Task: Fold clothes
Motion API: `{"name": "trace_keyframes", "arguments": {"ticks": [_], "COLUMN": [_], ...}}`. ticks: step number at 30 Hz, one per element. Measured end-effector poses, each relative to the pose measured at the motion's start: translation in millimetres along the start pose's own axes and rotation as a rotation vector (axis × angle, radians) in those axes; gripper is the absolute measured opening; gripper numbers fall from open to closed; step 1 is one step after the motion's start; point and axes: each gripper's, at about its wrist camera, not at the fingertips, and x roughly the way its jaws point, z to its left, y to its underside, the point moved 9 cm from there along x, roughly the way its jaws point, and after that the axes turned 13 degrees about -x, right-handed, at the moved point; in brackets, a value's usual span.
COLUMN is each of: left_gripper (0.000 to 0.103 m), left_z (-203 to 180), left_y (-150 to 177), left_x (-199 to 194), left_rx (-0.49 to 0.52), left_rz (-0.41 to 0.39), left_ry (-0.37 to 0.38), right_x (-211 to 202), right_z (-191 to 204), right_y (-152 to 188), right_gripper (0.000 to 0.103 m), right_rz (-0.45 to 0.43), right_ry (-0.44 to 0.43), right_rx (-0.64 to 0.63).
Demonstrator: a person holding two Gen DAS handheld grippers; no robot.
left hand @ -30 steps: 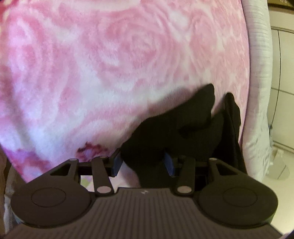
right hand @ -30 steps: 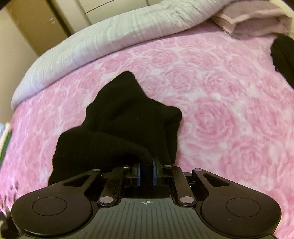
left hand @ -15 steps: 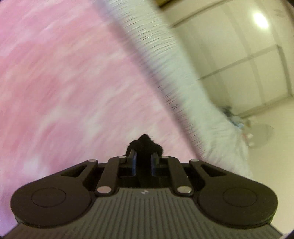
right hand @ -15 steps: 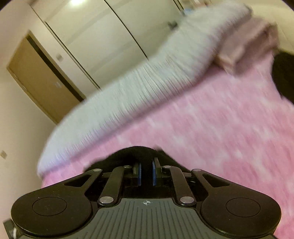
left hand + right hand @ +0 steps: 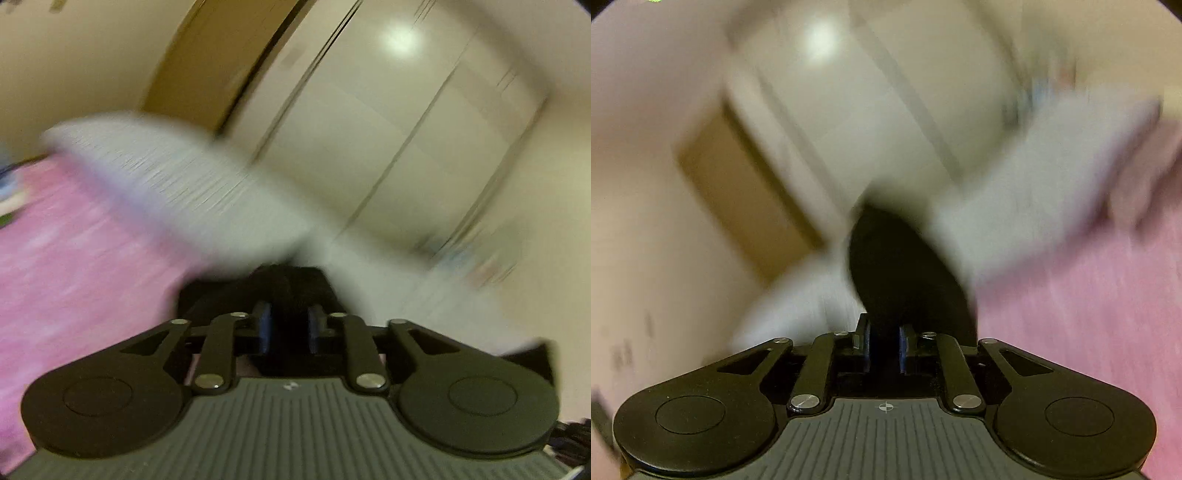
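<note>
garment (image 5: pixel 291 291) between tool (image 5: pixel 290 330) pads, above bed (image 5: pixel 74 258)

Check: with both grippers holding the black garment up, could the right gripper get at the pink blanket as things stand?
Probably not freely: the right gripper is shut on the black garment, which hangs in front of it, with the pink blanket off to its side.

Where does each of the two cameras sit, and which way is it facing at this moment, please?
Left wrist view: sits on the left tool, looking along its fingers past a black garment to the grey bedding, pink blanket and closet doors.
Right wrist view: sits on the right tool, facing a door and closet; pink blanket at right.
Shared: black garment, bedding, blanket, closet.
</note>
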Motion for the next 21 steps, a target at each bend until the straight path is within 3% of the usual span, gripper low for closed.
{"name": "trace_keyframes", "arguments": {"ticks": [2, 4, 5, 7, 9, 14, 21], "left_gripper": [0.016, 0.015, 0.016, 0.016, 0.016, 0.019, 0.020], "left_z": [70, 128, 143, 164, 154, 99, 25], "left_y": [36, 67, 77, 94, 106, 140, 196], "left_x": [10, 9, 6, 3, 7, 0, -4], "left_rx": [-0.048, -0.104, -0.117, -0.118, -0.035, 0.088, 0.085], "left_rz": [0.153, 0.269, 0.299, 0.353, 0.391, 0.448, 0.458], "left_ry": [-0.226, -0.393, -0.435, -0.500, -0.505, -0.393, -0.327], "right_x": [16, 25, 26, 25, 27, 27, 25], "right_z": [-8, -14, -19, -32, -41, -56, -93], "right_y": [63, 124, 141, 159, 157, 140, 146], "right_gripper": [0.023, 0.024, 0.024, 0.025, 0.025, 0.030, 0.038], "right_rz": [0.283, 0.565, 0.614, 0.638, 0.631, 0.584, 0.612], "right_ry": [0.016, 0.033, 0.046, 0.093, 0.132, 0.220, 0.209], "right_rx": [0.073, 0.145, 0.210, 0.317, 0.330, 0.233, 0.149]}}
